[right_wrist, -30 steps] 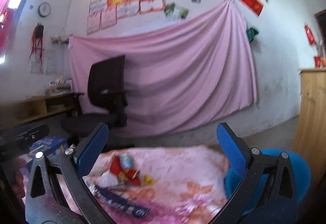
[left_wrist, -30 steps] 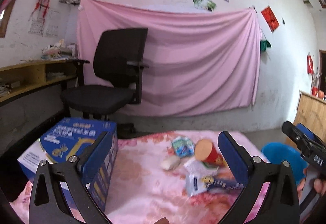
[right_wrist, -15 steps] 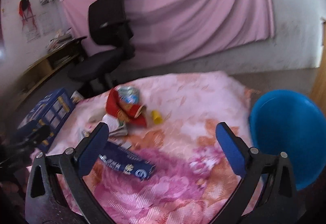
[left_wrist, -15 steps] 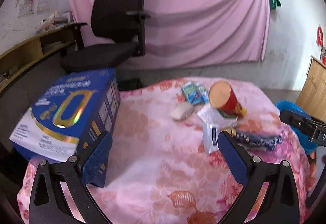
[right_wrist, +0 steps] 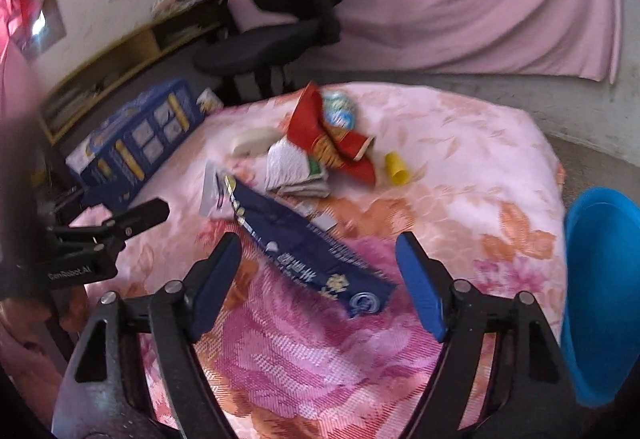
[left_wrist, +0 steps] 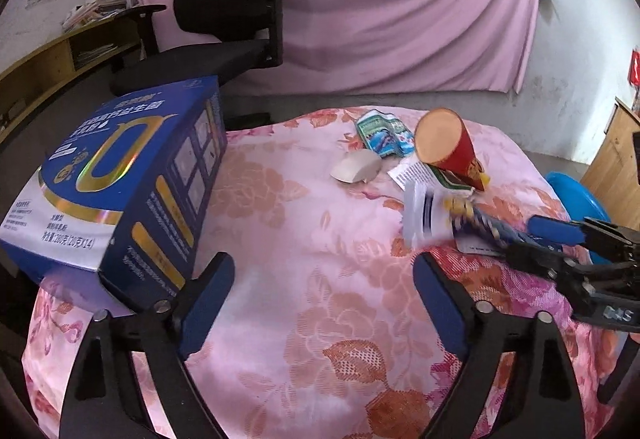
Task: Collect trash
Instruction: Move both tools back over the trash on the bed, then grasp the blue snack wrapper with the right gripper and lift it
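1. On the tabletop point(left_wrist: 304, 247), floral pink cloth; trash clustered at its far right.
2. Red paper cup point(left_wrist: 448, 147) tipped over, glossy navy wrapper point(right_wrist: 308, 255) flat, crumpled white paper point(right_wrist: 292, 167), yellow cap point(right_wrist: 396, 169).
3. Left gripper point(left_wrist: 324, 299): jaws wide, empty.
4. Right gripper point(right_wrist: 318, 279): jaws wide, straddling the wrapper's near end.
5. Blue box point(left_wrist: 120, 179) at left.

Woven floral cloth point(left_wrist: 320, 279) with a raised pattern over the desk, glossy printed cardboard box point(left_wrist: 120, 175) with iridescent foil, shiny navy foil wrapper point(right_wrist: 312, 251), smooth blue plastic bin point(right_wrist: 604, 291), matt black tongs point(right_wrist: 318, 275) with blue pads
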`<control>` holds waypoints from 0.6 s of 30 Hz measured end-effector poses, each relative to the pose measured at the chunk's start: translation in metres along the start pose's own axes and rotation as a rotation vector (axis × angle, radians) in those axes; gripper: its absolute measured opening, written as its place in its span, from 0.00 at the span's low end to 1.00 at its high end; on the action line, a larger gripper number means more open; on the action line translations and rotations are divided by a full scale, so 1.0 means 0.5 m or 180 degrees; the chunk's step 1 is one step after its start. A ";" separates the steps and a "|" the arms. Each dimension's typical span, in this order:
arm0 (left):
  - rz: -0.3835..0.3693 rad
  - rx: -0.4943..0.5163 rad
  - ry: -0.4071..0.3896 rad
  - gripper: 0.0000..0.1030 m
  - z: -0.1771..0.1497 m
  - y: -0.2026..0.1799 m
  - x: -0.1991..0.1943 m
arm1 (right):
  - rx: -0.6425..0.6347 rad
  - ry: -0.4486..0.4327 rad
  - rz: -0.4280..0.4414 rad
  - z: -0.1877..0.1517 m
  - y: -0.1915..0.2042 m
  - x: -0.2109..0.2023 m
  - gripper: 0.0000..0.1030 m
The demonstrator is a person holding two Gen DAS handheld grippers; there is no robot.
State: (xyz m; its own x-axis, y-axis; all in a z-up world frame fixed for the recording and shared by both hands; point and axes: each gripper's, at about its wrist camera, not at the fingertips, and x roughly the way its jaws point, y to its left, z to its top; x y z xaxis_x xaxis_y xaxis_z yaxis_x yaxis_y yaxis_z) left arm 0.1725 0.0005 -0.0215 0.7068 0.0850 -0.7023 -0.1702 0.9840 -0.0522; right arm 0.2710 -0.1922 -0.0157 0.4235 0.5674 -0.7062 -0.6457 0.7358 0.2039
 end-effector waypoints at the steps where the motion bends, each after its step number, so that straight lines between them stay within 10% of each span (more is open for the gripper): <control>1: -0.0006 0.0016 -0.0003 0.83 0.000 -0.002 -0.001 | -0.0024 0.0040 0.0006 0.001 0.003 0.007 0.94; 8: -0.0161 0.0093 -0.0103 0.83 0.001 -0.023 -0.015 | -0.0004 -0.0041 -0.0003 0.000 0.001 -0.003 0.45; 18: -0.0512 0.0455 0.0188 0.83 0.028 -0.103 0.031 | 0.0274 -0.0367 -0.0090 -0.019 -0.046 -0.079 0.35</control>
State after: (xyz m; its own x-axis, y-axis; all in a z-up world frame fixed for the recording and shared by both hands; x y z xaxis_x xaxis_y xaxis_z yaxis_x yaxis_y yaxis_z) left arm 0.2019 -0.0466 -0.0197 0.6749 -0.0801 -0.7335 0.0436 0.9967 -0.0688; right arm 0.2630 -0.2351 0.0011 0.5140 0.5811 -0.6310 -0.5778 0.7782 0.2460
